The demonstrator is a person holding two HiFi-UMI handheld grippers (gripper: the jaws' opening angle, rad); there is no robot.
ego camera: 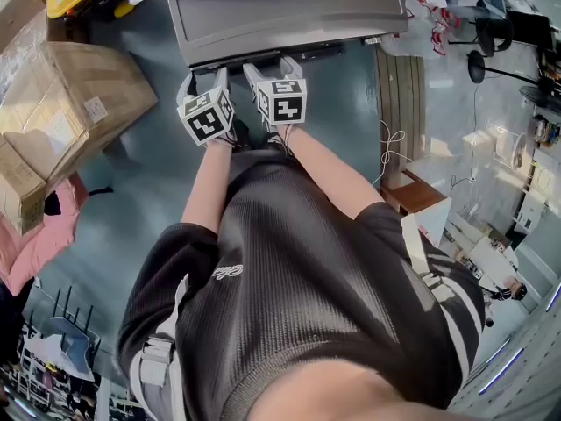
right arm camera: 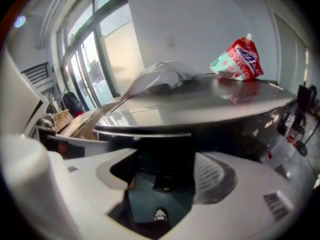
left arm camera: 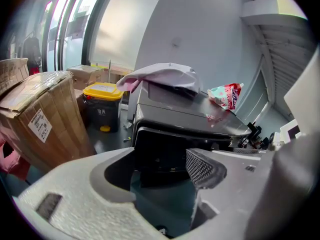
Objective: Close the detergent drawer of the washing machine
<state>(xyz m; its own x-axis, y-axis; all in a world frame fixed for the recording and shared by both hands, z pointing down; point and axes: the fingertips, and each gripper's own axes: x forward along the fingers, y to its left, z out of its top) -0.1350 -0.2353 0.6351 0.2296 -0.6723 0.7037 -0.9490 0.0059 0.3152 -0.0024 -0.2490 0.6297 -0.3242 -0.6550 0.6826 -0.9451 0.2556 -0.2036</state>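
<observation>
both tongs gape, nothing between their jaws. left gripper (ego camera: pixel 203 80) and right gripper (ego camera: pixel 273 67) sit side by side, just short of the detergent drawer (left arm camera: pixel 167 148), the dark face under the washing machine (ego camera: pixel 289 7) top. a push off-centre could skew and jam it, or a jaw tip could slip past its edge, leaving it ajar.

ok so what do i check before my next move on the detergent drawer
1. Left gripper open, nothing held: ok
2. Right gripper open, nothing held: ok
3. Both grippers aimed at the washing machine front: ok
4. Detergent drawer found, and how far out it stands: cannot tell
5. White cloth and red pouch on top, back from the front edge: ok
</observation>
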